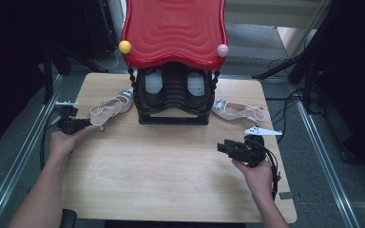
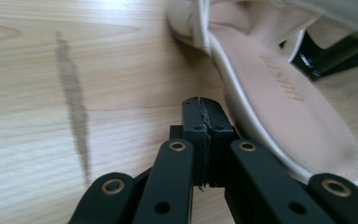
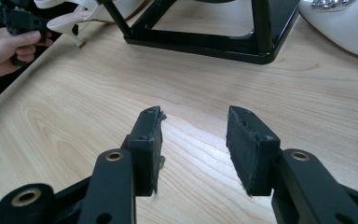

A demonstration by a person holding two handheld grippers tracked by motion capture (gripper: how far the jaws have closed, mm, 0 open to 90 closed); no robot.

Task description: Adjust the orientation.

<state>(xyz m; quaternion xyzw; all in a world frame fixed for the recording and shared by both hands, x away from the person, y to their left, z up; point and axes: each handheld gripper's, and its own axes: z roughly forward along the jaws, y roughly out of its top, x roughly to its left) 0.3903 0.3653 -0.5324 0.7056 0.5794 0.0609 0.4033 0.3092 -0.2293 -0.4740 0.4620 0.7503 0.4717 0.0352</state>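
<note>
The desk (image 1: 171, 161) was a light wooden board with rounded corners, and its grain showed clearly. A black shoe rack (image 1: 173, 97) stood on it at the far middle, its base frame flat on the wood. A white slingback shoe (image 1: 111, 107) lay on the desk just to the left of the rack, and a second white shoe (image 1: 237, 111) lay just to the right of it. In the left gripper view a long grey streak (image 2: 74, 112) marked the wood beside the left shoe.
</note>
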